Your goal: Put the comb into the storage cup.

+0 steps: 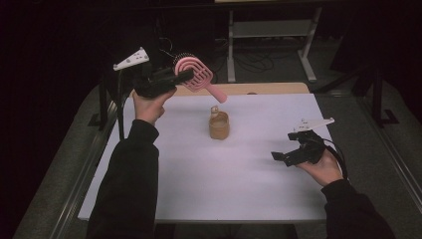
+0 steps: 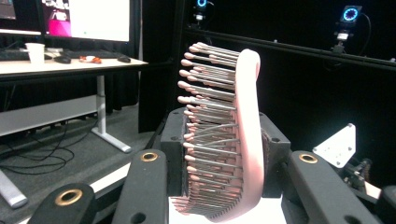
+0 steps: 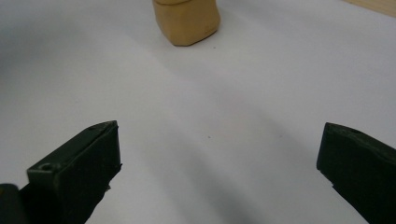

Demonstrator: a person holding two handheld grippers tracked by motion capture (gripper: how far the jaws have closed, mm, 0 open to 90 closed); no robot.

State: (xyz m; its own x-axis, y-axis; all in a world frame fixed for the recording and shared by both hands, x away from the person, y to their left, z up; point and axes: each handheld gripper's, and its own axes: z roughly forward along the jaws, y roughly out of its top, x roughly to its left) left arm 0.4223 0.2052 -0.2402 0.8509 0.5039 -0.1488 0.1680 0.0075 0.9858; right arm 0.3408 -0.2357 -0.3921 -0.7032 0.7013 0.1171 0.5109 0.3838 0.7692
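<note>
Pink plastic hairbrush (image 1: 195, 73) with vented head is clamped in the left gripper (image 1: 175, 77) high above the white worktop (image 1: 199, 169), so lower it slowly toward the tan cup (image 1: 219, 125) while the right gripper (image 1: 287, 156) waits open.

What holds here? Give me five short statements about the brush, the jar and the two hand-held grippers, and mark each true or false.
1. The left hand-held gripper is shut on the pink hairbrush. True.
2. The hairbrush lies flat on the table. False: it is held up in the air, above the far left of the white table.
3. The right hand-held gripper is open with nothing between its jaws. True.
4. The tan jar stands on the table between the two grippers. True.
5. The right gripper is clamped on the jar. False: the jar stands apart from it.
</note>
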